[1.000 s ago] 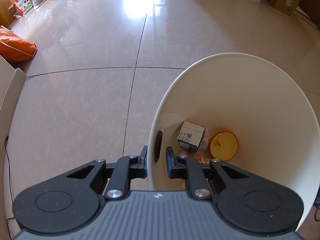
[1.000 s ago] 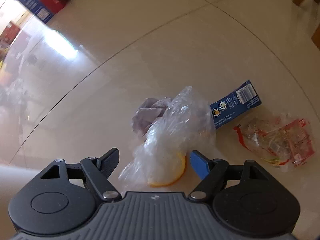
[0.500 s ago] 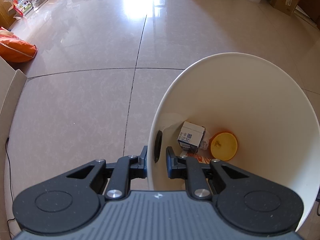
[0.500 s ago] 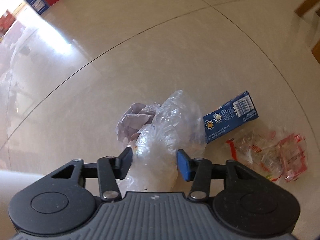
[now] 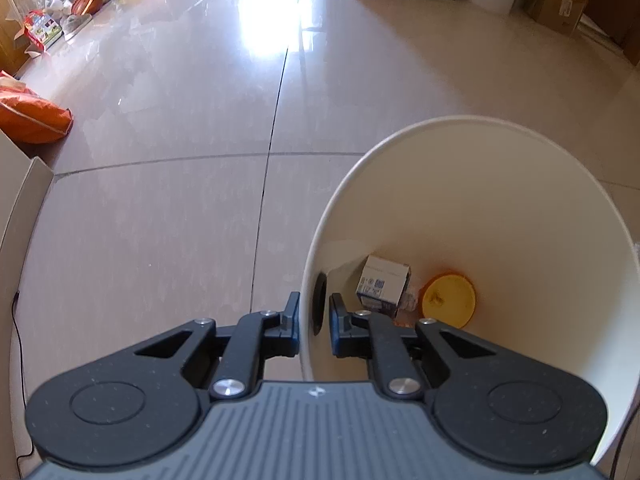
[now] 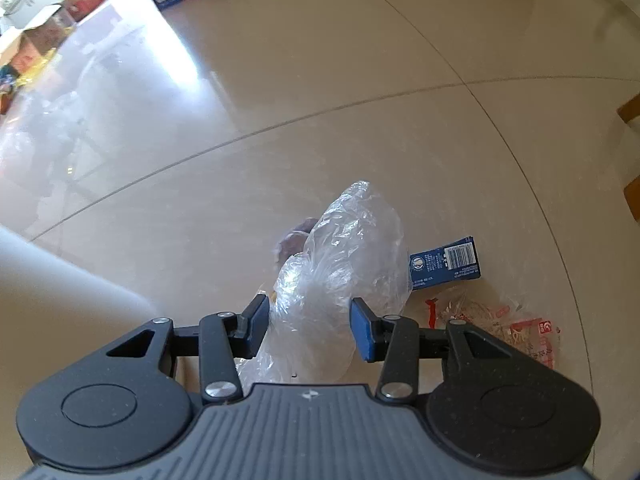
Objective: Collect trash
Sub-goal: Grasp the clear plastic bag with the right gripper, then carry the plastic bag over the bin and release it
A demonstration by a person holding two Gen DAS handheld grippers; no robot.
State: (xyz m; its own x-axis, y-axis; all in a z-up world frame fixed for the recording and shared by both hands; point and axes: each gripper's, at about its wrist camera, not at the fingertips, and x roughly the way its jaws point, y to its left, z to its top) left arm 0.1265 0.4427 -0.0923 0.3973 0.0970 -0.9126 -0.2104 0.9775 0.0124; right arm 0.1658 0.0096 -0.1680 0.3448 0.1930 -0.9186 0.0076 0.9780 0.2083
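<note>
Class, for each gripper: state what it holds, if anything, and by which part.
Left gripper is shut on the white bin, pinching its near rim wall. Right gripper brackets the clear plastic bag; whether it grips yet cannot be told.

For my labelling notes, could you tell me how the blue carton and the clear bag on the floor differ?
The blue carton is opaque, printed and flat; the clear bag is see-through, plain and crumpled into a mound. The carton lies untouched beyond the bag, while the bag sits between the right gripper's fingers. Both are on the tiled floor, not yet in the bin.
</note>
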